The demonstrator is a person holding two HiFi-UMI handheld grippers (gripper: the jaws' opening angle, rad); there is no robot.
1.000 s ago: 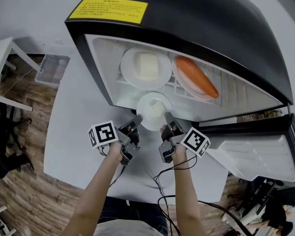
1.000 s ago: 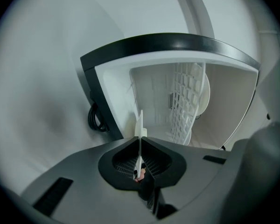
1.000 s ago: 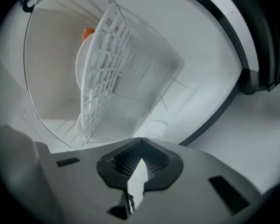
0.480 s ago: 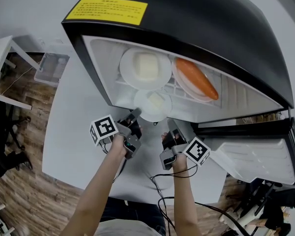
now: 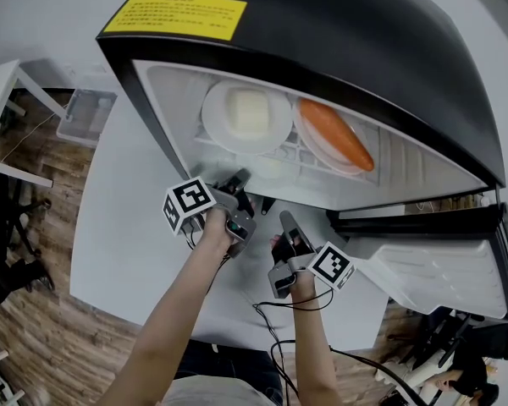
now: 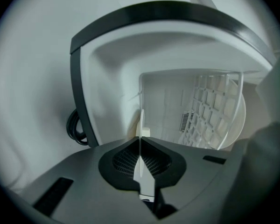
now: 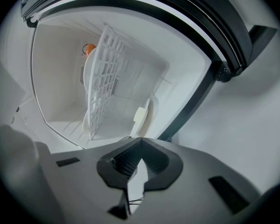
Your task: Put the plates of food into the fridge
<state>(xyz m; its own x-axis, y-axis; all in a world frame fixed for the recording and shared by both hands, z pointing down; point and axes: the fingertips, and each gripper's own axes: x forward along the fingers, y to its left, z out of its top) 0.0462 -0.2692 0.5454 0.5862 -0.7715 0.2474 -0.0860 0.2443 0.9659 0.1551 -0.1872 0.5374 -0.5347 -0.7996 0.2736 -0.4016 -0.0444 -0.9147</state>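
The black fridge point(image 5: 347, 41) stands open on the white table. On its wire shelf point(image 5: 298, 149) rest a plate with a pale block point(image 5: 245, 115) and a plate with orange food point(image 5: 337, 134). My left gripper point(image 5: 244, 181) is shut on the rim of a small white plate point(image 5: 269, 169), which sits under the shelf and is mostly hidden. In the left gripper view that plate point(image 6: 140, 120) stands edge-on between the jaws of the left gripper point(image 6: 140, 137). My right gripper point(image 5: 284, 219) hangs just outside the fridge, apart from the plate point(image 7: 147, 112), and the right gripper point(image 7: 140, 140) is shut on nothing.
The fridge door point(image 5: 440, 256) hangs open at the right. The white table point(image 5: 123, 227) runs out to the left and front of the fridge. A clear box point(image 5: 89, 117) and a small white table point(image 5: 4, 83) stand on the wooden floor at the left. Cables trail below my hands.
My left gripper has carried the small plate forward from the fridge's front edge to under the shelf. The right gripper has come off the plate's rim and stayed back, outside the fridge.
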